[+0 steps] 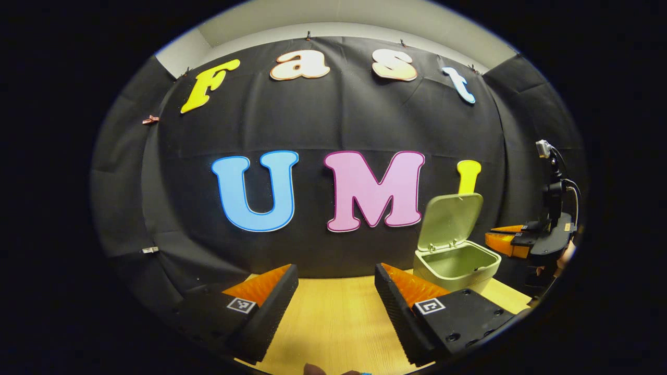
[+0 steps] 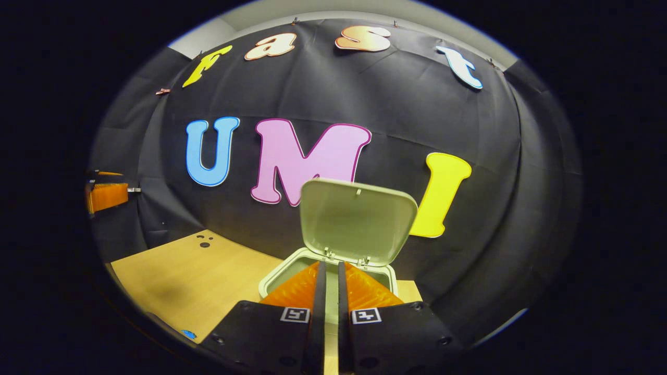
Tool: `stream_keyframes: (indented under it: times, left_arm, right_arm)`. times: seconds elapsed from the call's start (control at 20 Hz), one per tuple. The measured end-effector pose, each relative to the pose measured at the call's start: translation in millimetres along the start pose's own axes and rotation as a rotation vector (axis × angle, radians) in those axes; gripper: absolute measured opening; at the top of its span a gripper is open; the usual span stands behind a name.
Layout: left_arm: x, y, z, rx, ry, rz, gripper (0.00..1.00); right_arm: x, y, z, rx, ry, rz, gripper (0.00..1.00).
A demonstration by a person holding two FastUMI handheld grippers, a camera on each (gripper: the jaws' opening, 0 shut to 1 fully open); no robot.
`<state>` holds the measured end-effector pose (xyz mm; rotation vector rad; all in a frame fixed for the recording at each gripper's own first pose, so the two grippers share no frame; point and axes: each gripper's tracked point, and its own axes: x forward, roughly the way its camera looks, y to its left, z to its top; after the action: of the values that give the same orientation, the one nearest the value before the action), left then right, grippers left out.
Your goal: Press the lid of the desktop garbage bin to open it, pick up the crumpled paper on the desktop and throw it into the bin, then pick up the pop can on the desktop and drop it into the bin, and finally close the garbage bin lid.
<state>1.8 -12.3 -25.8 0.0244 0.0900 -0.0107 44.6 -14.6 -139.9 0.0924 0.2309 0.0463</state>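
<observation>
- Step in hand, as judged: the bin (image 2: 333,263) stands open with its lid (image 2: 358,219) upright on the rear hinge. No paper or can lies on the visible worktop (image 2: 182,276), so closing the lid appears to be the step due; whether both items are inside cannot be told.
- To do it well: bring the right gripper (image 2: 328,291) over the top edge of the lid and push it forward and down until it latches. Press near the middle, so that the light bin does not tip or slide.
- Right jaws: nearly closed, a thin gap between them, nothing held; they hover just in front of the bin's opening.
- Left gripper (image 1: 336,291): jaws wide open, empty, above bare worktop, with the bin (image 1: 456,265) off to its right.
</observation>
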Motion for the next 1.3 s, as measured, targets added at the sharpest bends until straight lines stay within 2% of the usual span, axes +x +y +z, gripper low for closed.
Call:
stream_keyframes:
  times: [0.15, 0.25, 0.3, 0.4, 0.45, 0.55, 0.65, 0.7, 0.85, 0.9, 1.1, 1.3]
  left_arm:
    - [1, -1, -9, -0.008, 0.022, -0.016, 0.95]
    - [1, -1, -16, -0.009, 0.036, -0.023, 0.95]
    - [1, -1, -21, -0.008, 0.047, -0.027, 0.95]
    - [-1, -3, -36, -0.002, 0.081, -0.044, 0.95]
    - [-3, -4, -47, 0.003, 0.102, -0.053, 0.95]
    - [-7, -7, -72, 0.013, 0.15, -0.079, 0.95]
    - [-13, -13, -96, 0.021, 0.188, -0.114, 0.95]
    - [-17, -17, -108, 0.028, 0.201, -0.139, 0.95]
    - [-25, -26, -140, 0.048, 0.235, -0.202, 0.94]
    - [-31, -33, -166, 0.052, 0.271, -0.242, 0.94]
    - [-46, -44, -225, 0.063, 0.385, -0.311, 0.94]
    - [-59, -52, -281, 0.084, 0.492, -0.361, 0.92]
  right_arm:
    - [-9, 5, -1, -0.001, 0.01, 0.021, 0.24]
    - [-15, 8, -2, -0.009, 0.012, 0.034, 0.34]
    - [-19, 11, -1, -0.008, 0.01, 0.041, 0.34]
    - [-28, 20, -3, 0.0, 0.014, 0.068, 0.43]
    - [-31, 25, -5, 0.006, 0.018, 0.078, 0.64]
    - [-42, 33, -8, 0.007, 0.017, 0.082, 0.73]
    - [-48, 44, -11, 0.002, 0.019, 0.098, 0.76]
    - [-51, 48, -14, 0.0, 0.024, 0.104, 0.82]
    - [-61, 62, -23, 0.011, 0.043, 0.125, 0.85]
    - [-69, 68, -29, 0.022, 0.056, 0.135, 0.85]
    - [-89, 92, -35, 0.095, 0.072, 0.182, 0.85]
    - [-99, 101, -37, 0.084, 0.081, 0.19, 0.86]
